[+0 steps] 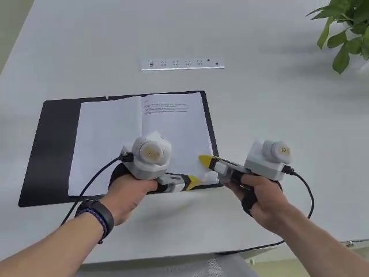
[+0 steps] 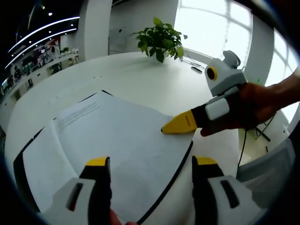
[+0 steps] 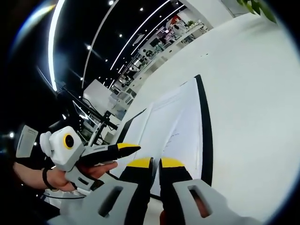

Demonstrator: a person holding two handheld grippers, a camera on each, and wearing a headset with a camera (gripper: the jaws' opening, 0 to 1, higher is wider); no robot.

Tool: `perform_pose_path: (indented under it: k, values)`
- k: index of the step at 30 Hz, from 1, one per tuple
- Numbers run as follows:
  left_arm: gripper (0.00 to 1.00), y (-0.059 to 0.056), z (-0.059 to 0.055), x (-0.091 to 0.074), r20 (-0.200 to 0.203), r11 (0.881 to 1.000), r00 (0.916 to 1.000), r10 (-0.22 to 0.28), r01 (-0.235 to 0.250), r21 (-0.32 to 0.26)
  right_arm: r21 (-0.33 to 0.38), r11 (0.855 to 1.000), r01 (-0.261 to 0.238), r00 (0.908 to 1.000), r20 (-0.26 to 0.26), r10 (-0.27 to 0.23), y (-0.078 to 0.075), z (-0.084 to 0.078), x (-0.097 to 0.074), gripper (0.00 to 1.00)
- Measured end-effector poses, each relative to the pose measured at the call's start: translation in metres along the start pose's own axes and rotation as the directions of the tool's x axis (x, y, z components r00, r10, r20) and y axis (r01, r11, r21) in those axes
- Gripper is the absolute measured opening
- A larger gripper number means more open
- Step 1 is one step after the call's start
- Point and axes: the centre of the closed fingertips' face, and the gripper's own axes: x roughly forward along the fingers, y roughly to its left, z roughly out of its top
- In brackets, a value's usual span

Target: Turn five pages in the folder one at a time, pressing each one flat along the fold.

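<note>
A black folder [image 1: 49,150] lies open on the white table, white pages [image 1: 167,124] spread flat with a few printed lines at the top of the right page. My left gripper [image 1: 191,182] hovers at the folder's near right corner, its jaws open [image 2: 151,163] over the right page [image 2: 122,140]. My right gripper [image 1: 205,160] comes in from the right with its yellow tips shut [image 3: 156,163], resting at the right page's lower outer edge. Whether a sheet is pinched between them is unclear. The same shut tip [image 2: 180,125] touches the page in the left gripper view.
A white power strip [image 1: 181,63] is set into the table beyond the folder. A leafy plant [image 1: 346,29] stands at the far right. The table's near edge [image 1: 173,251] runs just below my hands, and cables trail from both grippers.
</note>
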Motion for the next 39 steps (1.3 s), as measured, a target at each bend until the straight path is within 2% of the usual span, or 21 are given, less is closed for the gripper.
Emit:
perform_pose_path:
  k: [6,13,21,30,33,39]
  values:
    - [0.7,0.01,-0.004,-0.012,0.011,1.0,0.9996,0.027,-0.027,-0.01,-0.004,1.0,0.002,1.0,0.009,-0.002,0.007,0.0,0.001,0.01]
    - [0.71,0.019,-0.003,-0.027,0.039,0.998,0.9981,0.049,-0.048,-0.03,-0.011,1.0,-0.002,0.9999,0.017,0.002,0.015,0.002,0.001,0.0]
    - [0.73,0.037,-0.003,-0.045,0.055,0.995,0.9947,0.087,-0.084,-0.044,-0.03,1.0,-0.009,0.9998,0.015,0.01,0.024,0.001,0.006,0.0]
    - [0.72,0.052,-0.005,-0.062,0.071,0.992,0.9903,0.119,-0.115,-0.058,-0.045,0.999,-0.02,0.9998,0.009,0.021,0.036,0.001,0.012,0.0]
    - [0.72,0.054,-0.007,-0.069,0.079,0.99,0.9886,0.128,-0.123,-0.063,-0.07,0.997,-0.027,0.9996,-0.002,0.027,0.043,0.0,0.016,0.01]
    - [0.72,0.067,-0.019,-0.083,0.075,0.985,0.9848,0.157,-0.151,-0.078,-0.089,0.995,-0.043,0.9991,-0.011,0.042,0.056,-0.003,0.023,0.01]
